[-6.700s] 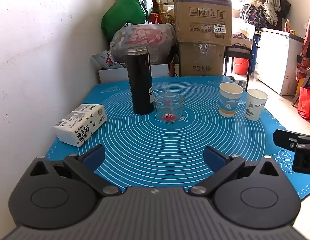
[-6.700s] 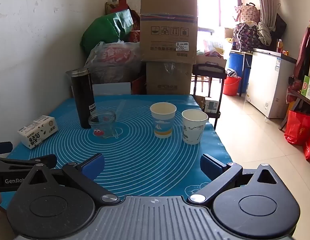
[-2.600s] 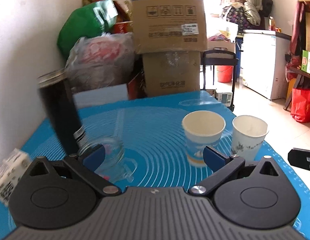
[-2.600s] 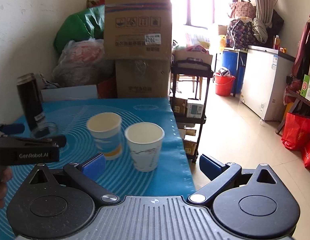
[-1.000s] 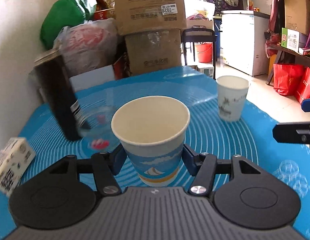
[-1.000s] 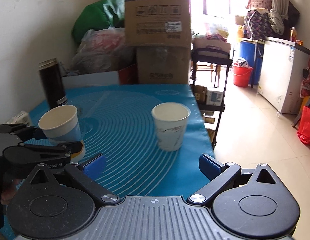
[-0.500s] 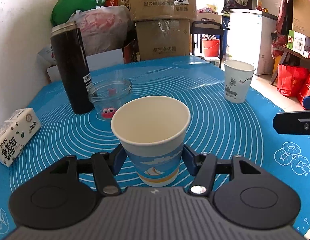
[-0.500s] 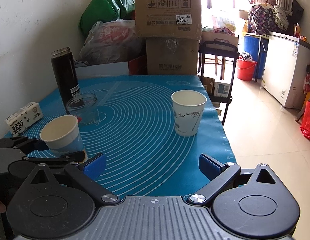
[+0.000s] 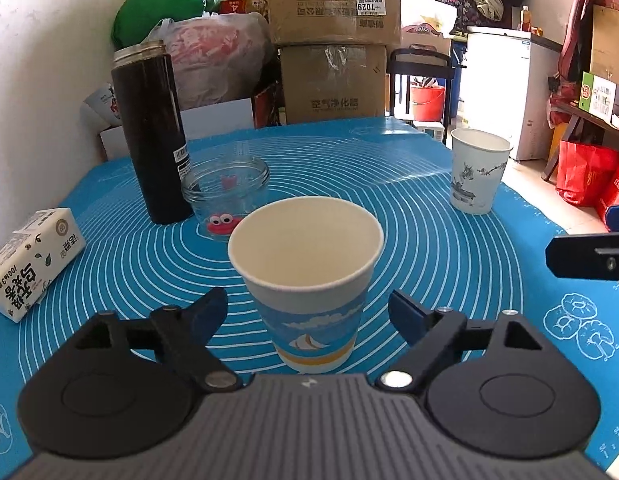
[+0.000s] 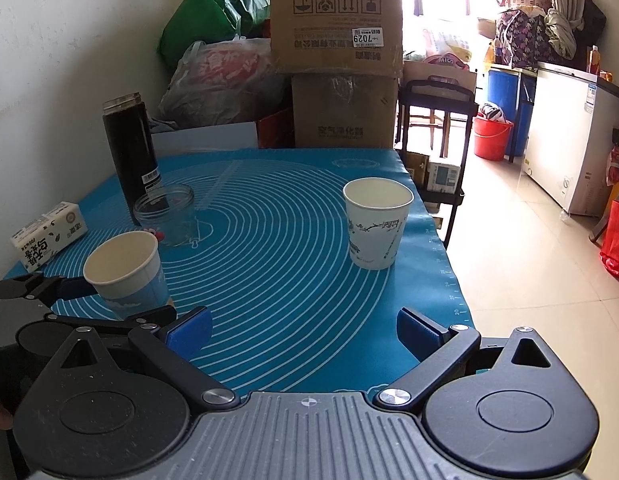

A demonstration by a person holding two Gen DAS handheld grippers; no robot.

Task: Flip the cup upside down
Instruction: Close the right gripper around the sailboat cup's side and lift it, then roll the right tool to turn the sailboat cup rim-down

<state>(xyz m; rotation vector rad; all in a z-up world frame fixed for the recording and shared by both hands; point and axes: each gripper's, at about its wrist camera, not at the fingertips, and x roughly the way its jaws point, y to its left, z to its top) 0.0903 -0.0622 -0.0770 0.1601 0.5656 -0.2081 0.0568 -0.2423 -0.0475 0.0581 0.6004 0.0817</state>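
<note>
A paper cup with a sailboat print (image 9: 309, 288) stands upright on the blue mat (image 9: 449, 248), mouth up, between the fingers of my left gripper (image 9: 309, 314). The jaws are open and clear of the cup on both sides. The same cup shows in the right wrist view (image 10: 125, 274), with the left gripper around it. A second white paper cup with a branch print (image 9: 475, 172) stands upright at the mat's right side (image 10: 375, 224). My right gripper (image 10: 303, 330) is open and empty near the mat's front edge.
A tall black flask (image 9: 149, 132) and a glass jar (image 9: 225, 196) stand behind the sailboat cup. A tissue pack (image 9: 29, 264) lies at the left. Cardboard boxes (image 9: 337, 36) and bags stand behind the table. The mat's right edge drops to the floor (image 10: 529, 264).
My left gripper was shut on the sailboat cup half a second ago; now its jaws have opened and the cup stands free on the mat. My right gripper stayed open.
</note>
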